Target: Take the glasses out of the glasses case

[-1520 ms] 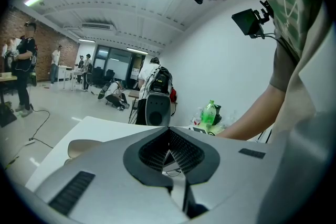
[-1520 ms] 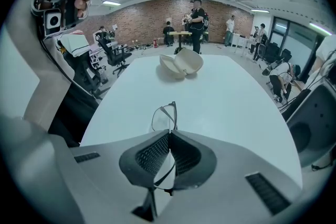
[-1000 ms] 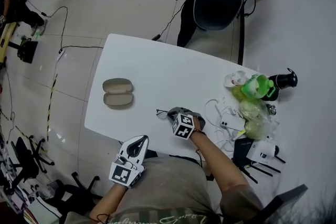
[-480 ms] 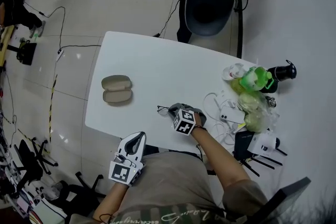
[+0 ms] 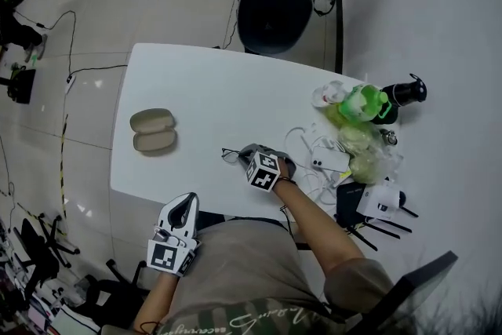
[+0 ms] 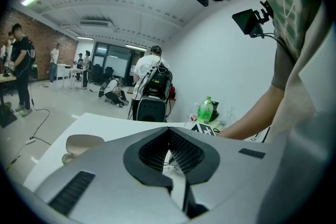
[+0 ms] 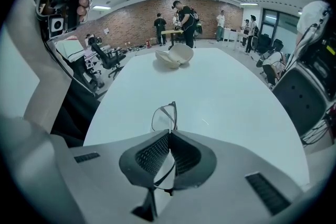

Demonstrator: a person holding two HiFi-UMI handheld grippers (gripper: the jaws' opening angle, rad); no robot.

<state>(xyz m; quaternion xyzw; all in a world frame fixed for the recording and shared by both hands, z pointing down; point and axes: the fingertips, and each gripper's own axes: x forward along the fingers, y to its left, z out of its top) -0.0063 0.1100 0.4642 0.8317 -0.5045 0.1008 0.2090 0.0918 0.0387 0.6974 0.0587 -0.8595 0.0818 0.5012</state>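
Glasses (image 7: pixel 164 115) in right gripper (image 7: pixel 169 134) (left gripper (image 5: pixel 185 204) near torso (image 5: pixel 235 271))

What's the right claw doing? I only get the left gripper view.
Observer: The right claw is shut on the glasses; one lens sticks out past its tips.
Operator: Case?
Observer: The case lies open on the table, apart from the glasses, with nothing in it.
Operator: Where's my left claw?
Observer: Head view has the left claw off the table's near edge, by the person's torso.
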